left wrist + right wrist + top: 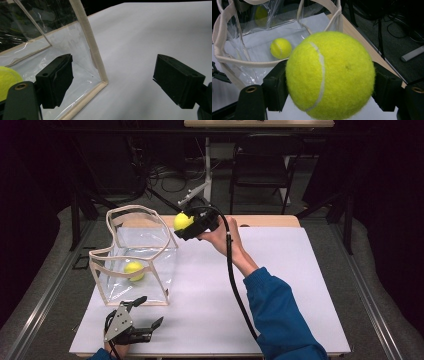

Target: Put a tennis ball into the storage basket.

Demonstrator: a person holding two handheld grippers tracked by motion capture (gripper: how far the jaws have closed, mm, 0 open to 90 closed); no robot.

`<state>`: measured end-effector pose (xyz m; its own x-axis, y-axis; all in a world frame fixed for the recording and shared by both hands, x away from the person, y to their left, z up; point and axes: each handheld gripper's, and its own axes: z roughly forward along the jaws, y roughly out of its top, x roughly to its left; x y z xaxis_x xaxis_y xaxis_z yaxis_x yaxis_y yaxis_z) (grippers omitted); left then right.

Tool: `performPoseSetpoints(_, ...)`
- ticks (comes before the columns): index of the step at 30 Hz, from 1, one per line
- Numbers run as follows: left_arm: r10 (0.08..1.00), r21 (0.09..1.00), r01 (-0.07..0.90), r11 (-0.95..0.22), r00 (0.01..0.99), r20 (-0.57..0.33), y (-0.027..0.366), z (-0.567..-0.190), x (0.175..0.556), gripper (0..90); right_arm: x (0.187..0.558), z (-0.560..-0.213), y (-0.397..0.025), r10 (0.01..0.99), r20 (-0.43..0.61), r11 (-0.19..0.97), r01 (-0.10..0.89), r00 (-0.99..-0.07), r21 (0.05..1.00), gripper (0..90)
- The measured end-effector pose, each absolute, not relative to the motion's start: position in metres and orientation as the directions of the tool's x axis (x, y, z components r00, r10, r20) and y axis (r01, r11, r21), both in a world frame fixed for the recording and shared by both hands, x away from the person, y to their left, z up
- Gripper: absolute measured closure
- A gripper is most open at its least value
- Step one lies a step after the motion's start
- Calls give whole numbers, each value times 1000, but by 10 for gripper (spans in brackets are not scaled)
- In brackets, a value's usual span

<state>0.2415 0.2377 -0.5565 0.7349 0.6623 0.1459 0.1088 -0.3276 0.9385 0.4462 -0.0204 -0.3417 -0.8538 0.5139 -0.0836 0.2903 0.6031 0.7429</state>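
My right gripper clamps one tennis ball beside the clear bag's rim. My left gripper gapes wide, empty, near the bag's front corner. Two balls total: my right gripper view looks in over the rim at the second ball, lying on the bag's floor.

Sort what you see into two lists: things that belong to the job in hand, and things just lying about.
Belonging to the job:
held tennis ball in the right tongs
clear bag
tennis ball inside the bag
left tongs, open beside the bag

Lying about:
black chair
floor cables
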Motion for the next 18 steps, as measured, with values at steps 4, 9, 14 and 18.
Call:
performPoseSetpoints(4, 662, 938, 109, -328, 735, 146, 238, -556, 242, 161, 447, -340, -19, 512, -88, 607, 288, -854, 741, 259)
performPoseSetpoints(9, 661, 938, 111, -329, 737, 145, 238, -557, 242, 160, 447, -339, -17, 509, -89, 608, 285, -856, 741, 258)
performPoseSetpoints(14, 660, 938, 111, -329, 737, 145, 238, -557, 242, 161, 447, -338, -15, 509, -93, 607, 279, -856, 744, 259)
performPoseSetpoints(18, 661, 936, 117, -333, 736, 144, 238, -557, 242, 160, 446, -335, -14, 509, -97, 603, 275, -855, 749, 259)
